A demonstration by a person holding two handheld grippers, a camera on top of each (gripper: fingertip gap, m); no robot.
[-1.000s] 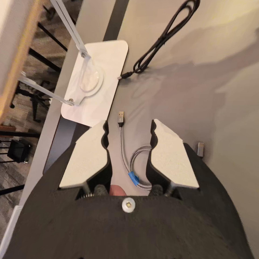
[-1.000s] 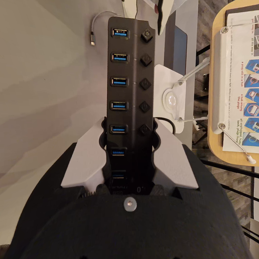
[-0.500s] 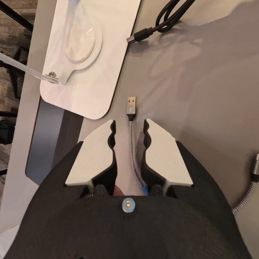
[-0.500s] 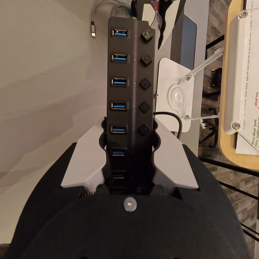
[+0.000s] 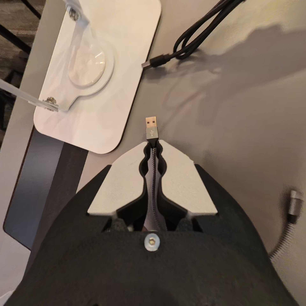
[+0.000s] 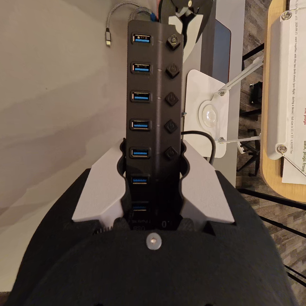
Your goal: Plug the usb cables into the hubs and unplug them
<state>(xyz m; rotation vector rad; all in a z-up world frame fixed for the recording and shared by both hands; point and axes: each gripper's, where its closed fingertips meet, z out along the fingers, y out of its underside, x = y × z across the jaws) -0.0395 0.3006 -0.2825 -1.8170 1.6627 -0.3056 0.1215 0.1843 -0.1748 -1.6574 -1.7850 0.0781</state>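
Observation:
In the left wrist view my left gripper point(image 5: 152, 142) is shut on a grey braided USB cable point(image 5: 153, 164) just behind its plug. The USB-A plug point(image 5: 151, 127) sticks out past the fingertips, over the grey table. In the right wrist view my right gripper point(image 6: 153, 145) is shut on a black USB hub point(image 6: 154, 92) and holds it lengthwise, its row of blue ports facing the camera. The pads press on both long sides of the hub. The left gripper point(image 6: 183, 10) shows beyond the hub's far end. The braided cable's other plug point(image 6: 108, 38) lies at upper left.
A white stand base point(image 5: 99, 66) with clear arms lies left of the plug. A black cable point(image 5: 185, 44) with its plug point(image 5: 154, 62) lies at upper right. A grey connector point(image 5: 296, 205) lies at right. A wooden board with a printed sheet point(image 6: 288, 99) stands right. My right fingertips sit around 25 cm from my left ones.
My left gripper moved forward along the braided cable and its jaws closed on the cable just behind the plug. My right gripper kept its hold on the hub.

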